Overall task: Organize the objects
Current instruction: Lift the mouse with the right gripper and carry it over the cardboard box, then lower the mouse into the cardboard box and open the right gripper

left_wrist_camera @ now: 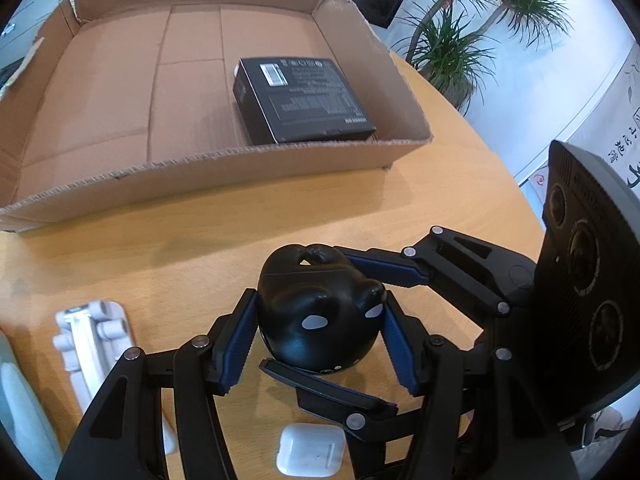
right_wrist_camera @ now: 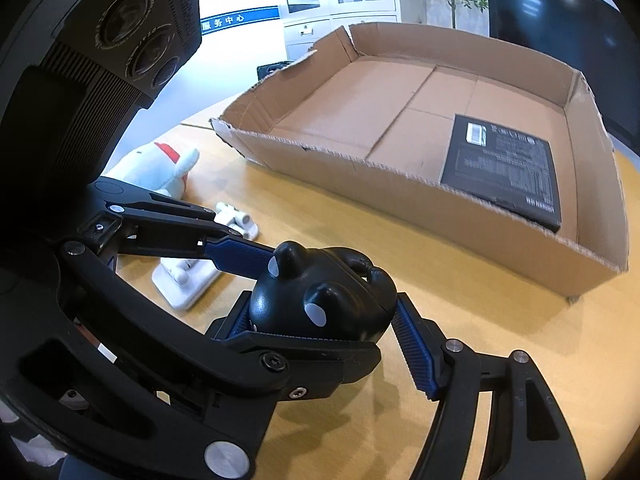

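Observation:
A rounded black device [left_wrist_camera: 316, 312] with white dots and stubby prongs hangs just above the wooden table [left_wrist_camera: 180, 264], held from four sides. My left gripper [left_wrist_camera: 320, 340] is shut on it, its blue pads pressing the left and right flanks. My right gripper [right_wrist_camera: 326, 336] is also shut on the same black device [right_wrist_camera: 320, 300], crossing the left one at a right angle. In the right wrist view the left gripper's fingers [right_wrist_camera: 240, 256] reach in from the left. A shallow cardboard tray [left_wrist_camera: 200, 172] lies beyond, with a flat black box [left_wrist_camera: 304, 100] in its near right corner.
A white earbud case [left_wrist_camera: 310, 454] lies under my left gripper. A white folded stand [right_wrist_camera: 188, 280] and a white plush toy [right_wrist_camera: 160, 172] sit to the left. The cardboard tray [right_wrist_camera: 360, 192] and its black box [right_wrist_camera: 504, 168] are ahead. The table edge curves away at right, with potted plants [left_wrist_camera: 460, 40] beyond.

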Available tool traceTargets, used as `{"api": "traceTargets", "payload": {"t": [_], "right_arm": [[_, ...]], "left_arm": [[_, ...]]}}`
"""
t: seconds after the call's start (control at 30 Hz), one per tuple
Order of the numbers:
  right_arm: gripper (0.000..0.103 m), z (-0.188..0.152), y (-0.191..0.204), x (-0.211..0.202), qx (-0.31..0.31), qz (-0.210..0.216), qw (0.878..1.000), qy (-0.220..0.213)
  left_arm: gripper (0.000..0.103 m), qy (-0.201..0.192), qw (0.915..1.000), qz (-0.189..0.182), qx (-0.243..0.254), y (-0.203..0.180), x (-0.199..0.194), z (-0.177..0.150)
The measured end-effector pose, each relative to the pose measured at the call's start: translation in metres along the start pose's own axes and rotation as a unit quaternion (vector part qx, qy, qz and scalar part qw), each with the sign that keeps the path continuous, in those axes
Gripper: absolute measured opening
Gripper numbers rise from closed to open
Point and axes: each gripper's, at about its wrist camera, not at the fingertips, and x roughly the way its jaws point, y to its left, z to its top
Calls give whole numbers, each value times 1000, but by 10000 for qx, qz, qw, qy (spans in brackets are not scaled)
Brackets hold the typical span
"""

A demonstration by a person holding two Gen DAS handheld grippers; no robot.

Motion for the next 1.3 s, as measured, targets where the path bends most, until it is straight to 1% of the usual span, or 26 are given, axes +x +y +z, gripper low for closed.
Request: {"api": "traceTargets", "payload": {"t": [0.2, 0.4, 0.6, 0.73, 0.87, 1.03, 1.17, 1.3], "right_arm": [[68, 21, 7, -4, -112, -43, 9999, -85], [68, 50, 12, -5, -257, -127, 9994, -170], [68, 87, 9, -5, -403, -139, 9986, -320], [68, 114, 2, 5, -369, -65, 9987, -352], [68, 136, -8, 19, -385, -20, 9987, -341], [68, 158, -24, 46, -288, 16, 9993, -222], [68, 166, -36, 71, -214, 89, 9997, -79], [68, 167, -44, 95, -147, 150, 9997, 150]], "left_arm": [[58, -196, 9998, 18, -23, 6, -14, 13], [58, -366, 9992, 127, -26, 9, -29, 30], [58, -552, 9982, 237, 5, 20, -46, 55], [58, -546, 9980, 303, -13, 31, -49, 81], [58, -484, 9982, 364, -19, 45, -45, 105], [58, -366, 9985, 399, -106, 68, -28, 129], [57, -272, 9986, 380, -241, 86, -13, 139], [57, -159, 9986, 257, -440, 106, 7, 141]]}}
